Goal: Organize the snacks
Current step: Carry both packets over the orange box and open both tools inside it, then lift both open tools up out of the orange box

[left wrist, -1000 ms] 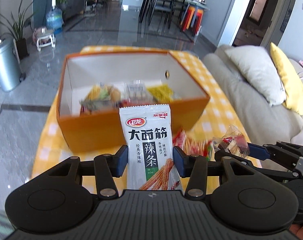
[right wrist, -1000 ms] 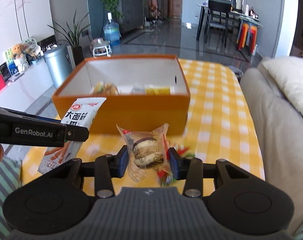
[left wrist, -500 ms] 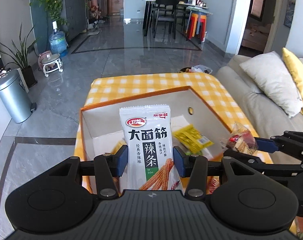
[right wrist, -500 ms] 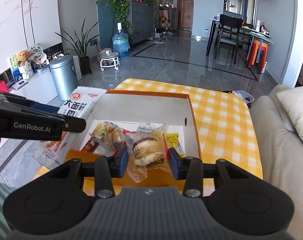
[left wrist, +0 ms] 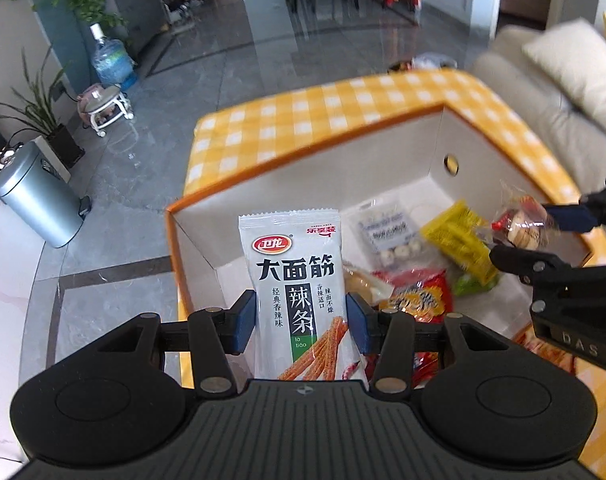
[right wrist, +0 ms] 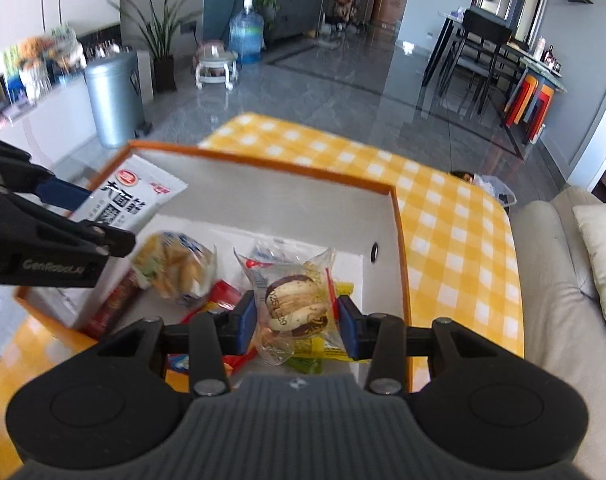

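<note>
My left gripper [left wrist: 301,320] is shut on a white latiao snack packet [left wrist: 297,280], held upright over the left part of the orange box [left wrist: 303,152]. My right gripper [right wrist: 297,322] is shut on a clear-wrapped biscuit sandwich [right wrist: 295,308], held over the box's right part [right wrist: 401,264]. The right gripper also shows in the left wrist view [left wrist: 523,236], the left gripper and its packet in the right wrist view [right wrist: 135,200]. Several snacks lie in the box: a yellow pack [left wrist: 459,240], a red bag [left wrist: 419,296], a bag of crisps [right wrist: 175,268].
The box sits on a table with a yellow checked cloth [right wrist: 455,220]. A grey sofa [right wrist: 559,304] with cushions runs along the right. A metal bin [left wrist: 35,196] and a water bottle [right wrist: 245,34] stand on the floor to the left.
Both grippers have moved forward and tilted down over the box with their snacks still held. The box's inside now fills more of both views.
</note>
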{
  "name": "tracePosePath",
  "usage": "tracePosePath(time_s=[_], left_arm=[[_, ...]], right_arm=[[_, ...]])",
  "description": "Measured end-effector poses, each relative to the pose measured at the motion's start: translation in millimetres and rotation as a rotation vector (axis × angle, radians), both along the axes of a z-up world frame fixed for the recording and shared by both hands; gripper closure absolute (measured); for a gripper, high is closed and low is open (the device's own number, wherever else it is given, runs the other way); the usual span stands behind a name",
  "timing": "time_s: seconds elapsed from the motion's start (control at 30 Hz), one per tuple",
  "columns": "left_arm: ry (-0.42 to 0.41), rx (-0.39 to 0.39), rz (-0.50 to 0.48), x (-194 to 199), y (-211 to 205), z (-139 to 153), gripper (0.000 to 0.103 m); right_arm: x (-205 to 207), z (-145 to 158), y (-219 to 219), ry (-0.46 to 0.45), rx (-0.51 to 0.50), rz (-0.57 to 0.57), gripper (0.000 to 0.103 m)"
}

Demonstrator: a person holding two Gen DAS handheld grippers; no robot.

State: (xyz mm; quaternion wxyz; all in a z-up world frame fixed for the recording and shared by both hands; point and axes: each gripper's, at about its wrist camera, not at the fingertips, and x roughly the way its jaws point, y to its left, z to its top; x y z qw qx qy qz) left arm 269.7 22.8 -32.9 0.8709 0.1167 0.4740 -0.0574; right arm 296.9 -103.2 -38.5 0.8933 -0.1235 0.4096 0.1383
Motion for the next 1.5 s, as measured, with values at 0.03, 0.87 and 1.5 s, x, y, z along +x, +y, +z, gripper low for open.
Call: tracePosePath(time_s=[0.03,0.87,1.5], left_arm=[[0.010,0.017,-0.007,1.5,-2.4,-3.2,0.049],[0.105,0.249,-0.025,38.2,-18.7,-39.3,0.048],[0.006,0.249,-0.128,14.5,-32.8,-10.9,0.029]], right_arm=[[4.2,-5.4,0.4,0.017,-0.014,0.002,0.063],[53.6,-55.9,14.6,0.229,-0.245,0.009,0.059],[46.9,-46.0,11.5,0.193,-0.283,0.010,0.056]])
